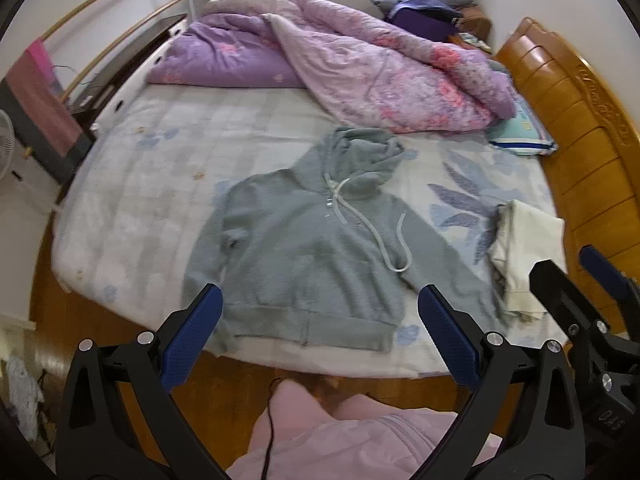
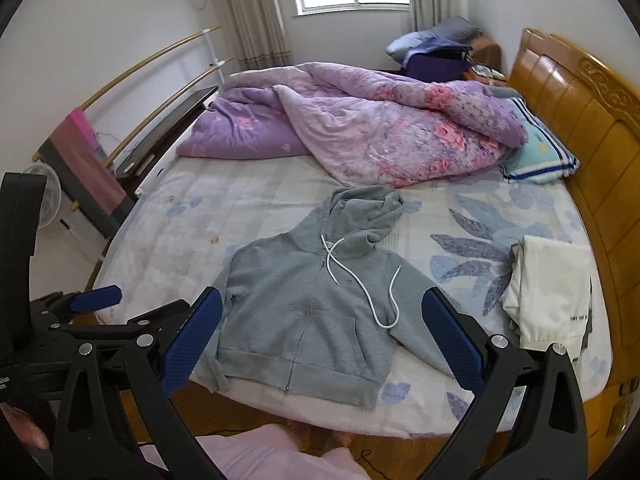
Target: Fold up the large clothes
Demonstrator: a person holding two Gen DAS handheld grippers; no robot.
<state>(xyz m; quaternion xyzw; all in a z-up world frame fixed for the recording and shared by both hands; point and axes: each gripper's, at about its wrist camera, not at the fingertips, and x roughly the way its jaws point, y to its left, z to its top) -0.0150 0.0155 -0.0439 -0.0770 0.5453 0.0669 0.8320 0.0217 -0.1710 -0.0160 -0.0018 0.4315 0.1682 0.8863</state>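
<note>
**A:** Where are your fingers right now?

**B:** On my left gripper [image 1: 320, 328] the blue fingers [image 1: 192, 340] are spread wide with nothing between them, hanging above the near edge of the bed [image 1: 160, 168]. My right gripper [image 2: 322, 336] is the same: fingers [image 2: 452, 340] wide apart, empty, touching no cloth.

**A:** And the garment?

**B:** The grey hoodie [image 2: 308, 304] lies front-up near the bed's near edge, hood towards the far side, hem towards me, white drawstring [image 2: 360, 280] trailing across the chest. I'd say it's spread flat like that so the sleeves can be folded in first. The right sleeve [image 2: 420, 344] angles out beside my right finger; the left one looks bunched along the body.

**A:** Why hold both grippers back?

**B:** My guess is I'm lining up on the hem corners or sleeves before closing in. No fold is made yet.

**A:** Any containers?

**B:** None that I can see. A cream garment [image 2: 552, 296] sits folded on the bed to the right, well apart from the hoodie, probably a finished pile. The purple quilt [image 2: 380, 132] is heaped at the far side, clear of my working space.
</note>
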